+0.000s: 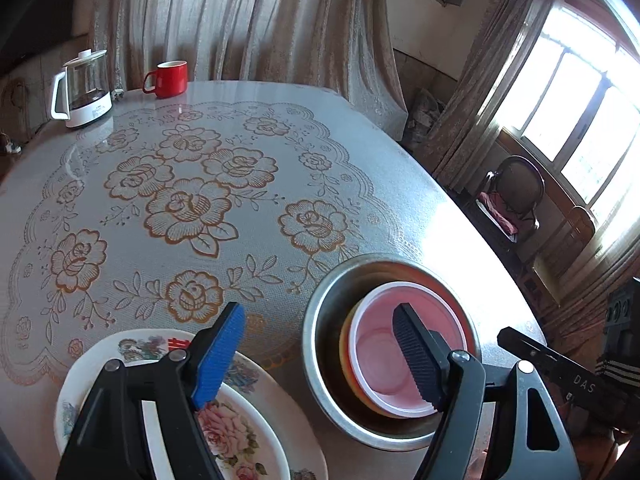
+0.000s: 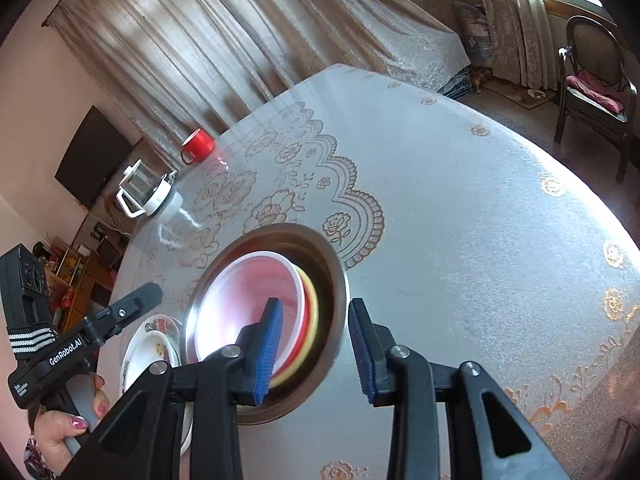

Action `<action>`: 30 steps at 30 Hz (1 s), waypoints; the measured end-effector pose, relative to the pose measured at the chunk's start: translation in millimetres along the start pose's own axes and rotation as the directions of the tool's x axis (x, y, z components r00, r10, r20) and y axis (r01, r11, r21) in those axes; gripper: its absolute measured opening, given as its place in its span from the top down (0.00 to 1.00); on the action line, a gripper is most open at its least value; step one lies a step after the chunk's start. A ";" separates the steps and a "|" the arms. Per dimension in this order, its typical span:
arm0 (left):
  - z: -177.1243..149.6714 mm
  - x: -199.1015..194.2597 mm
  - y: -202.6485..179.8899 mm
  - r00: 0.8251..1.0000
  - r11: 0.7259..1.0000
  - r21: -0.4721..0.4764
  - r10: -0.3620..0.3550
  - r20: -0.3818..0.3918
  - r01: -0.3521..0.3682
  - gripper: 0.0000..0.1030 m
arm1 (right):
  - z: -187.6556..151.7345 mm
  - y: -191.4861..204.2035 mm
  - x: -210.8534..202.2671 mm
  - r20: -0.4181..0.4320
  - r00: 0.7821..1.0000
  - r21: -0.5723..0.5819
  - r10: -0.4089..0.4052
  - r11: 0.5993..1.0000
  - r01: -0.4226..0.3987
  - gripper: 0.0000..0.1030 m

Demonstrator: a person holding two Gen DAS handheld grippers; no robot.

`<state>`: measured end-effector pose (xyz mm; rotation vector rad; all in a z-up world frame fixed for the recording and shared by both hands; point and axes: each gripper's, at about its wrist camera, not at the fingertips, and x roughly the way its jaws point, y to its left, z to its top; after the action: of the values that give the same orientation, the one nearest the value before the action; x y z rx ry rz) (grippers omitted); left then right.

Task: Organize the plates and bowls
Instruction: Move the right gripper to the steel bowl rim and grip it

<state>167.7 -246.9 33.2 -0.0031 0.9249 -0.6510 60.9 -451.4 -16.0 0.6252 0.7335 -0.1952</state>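
Tabletop [image 1: 200,200] bowls [image 1: 384,364] sit beneath both open hand-held grippers.

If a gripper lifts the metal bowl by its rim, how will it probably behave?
The metal bowl looks rigid, with a thin shiny rim, so it may slip between the pads. The pink bowl and others nested inside add weight and sit off-centre, so they could shift if it tilts.

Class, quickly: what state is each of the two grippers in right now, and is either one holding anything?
Left gripper: open, holding nothing, above the floral plate and metal bowl.
Right gripper: open, holding nothing, jaws apart over the metal bowl's rim.
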 end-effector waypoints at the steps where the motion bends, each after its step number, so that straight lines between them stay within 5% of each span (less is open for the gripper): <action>1: 1.2 -0.5 4.6 1.000 1.000 -0.012 0.001 0.001 -0.001 0.19 | 0.5 -2.5 -2.8 0.005 1.000 0.003 -0.009 1.000 0.009 0.67; 4: 1.5 0.2 17.8 1.000 0.998 -0.054 0.021 -0.003 -0.021 0.02 | 0.2 -12.1 -5.6 0.011 0.999 0.026 -0.033 0.999 0.033 0.65; 12: -8.9 10.4 20.3 0.995 0.996 0.004 0.093 -0.022 -0.093 0.02 | -8.2 -20.5 3.5 -0.002 1.000 0.064 -0.031 0.997 0.031 0.63; 19: -5.0 26.7 30.9 0.994 0.993 -0.103 -0.068 -0.088 0.059 0.12 | -8.8 -20.2 17.5 -0.027 1.000 0.070 -0.005 0.997 0.007 0.63; 30: 4.0 43.9 28.6 0.981 0.986 -0.116 -0.134 -0.139 0.118 0.18 | -2.4 -19.2 27.0 -0.031 0.999 0.072 -0.013 0.997 0.015 0.63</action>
<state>204.2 -247.8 -4.5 -0.1122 1.1075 -0.7250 72.2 -464.1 -44.6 0.6928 0.7627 -0.2260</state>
